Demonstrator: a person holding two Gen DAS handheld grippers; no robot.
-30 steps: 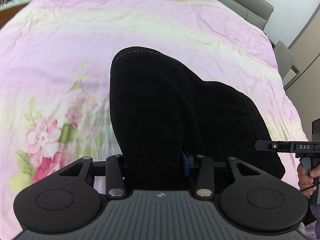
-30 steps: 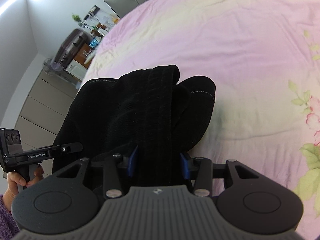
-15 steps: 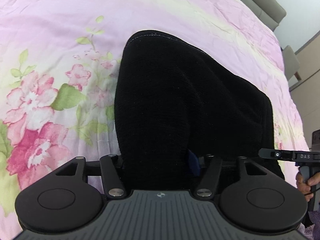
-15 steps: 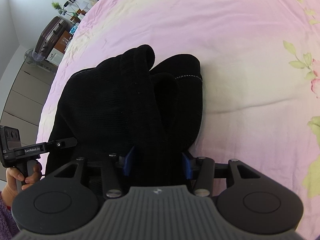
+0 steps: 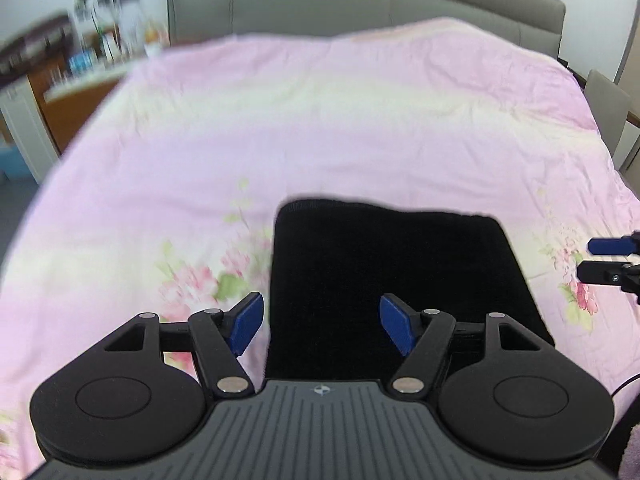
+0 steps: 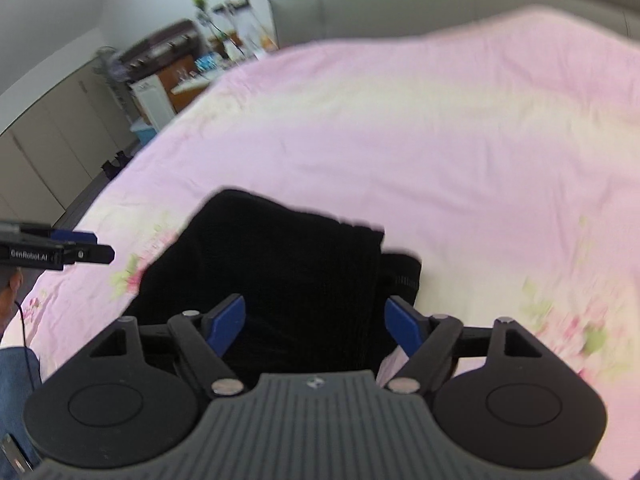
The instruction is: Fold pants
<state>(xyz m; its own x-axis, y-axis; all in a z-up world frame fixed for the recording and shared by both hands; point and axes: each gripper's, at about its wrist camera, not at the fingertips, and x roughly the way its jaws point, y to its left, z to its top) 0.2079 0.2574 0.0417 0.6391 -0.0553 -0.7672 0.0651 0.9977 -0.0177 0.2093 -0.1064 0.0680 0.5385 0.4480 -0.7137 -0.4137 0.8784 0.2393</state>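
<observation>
The black pants point(image 5: 396, 276) lie folded into a flat rectangle on the pink floral bedspread point(image 5: 320, 120). My left gripper point(image 5: 322, 324) hovers above the near left part of the fold, its jaws opening wide, blue pads clear of the cloth. In the right wrist view the pants point(image 6: 288, 280) show a layered right edge, and my right gripper point(image 6: 316, 326) hangs above them, jaws opening, nothing pressed between the pads. Each gripper appears at the edge of the other's view: the right gripper point(image 5: 612, 260) and the left gripper point(image 6: 76, 246).
A grey padded headboard point(image 5: 360, 4) closes the far end of the bed. A cluttered wooden side table point(image 5: 60, 80) and cabinets point(image 6: 52, 148) stand to the left. A grey chair point(image 5: 608, 112) is at the right. A person's hand point(image 6: 10, 292) shows at the left edge.
Both grippers let go of the black pants, opened wide and rose away from the bed. The pants, which were bunched between the jaws, now lie flat as a folded rectangle.
</observation>
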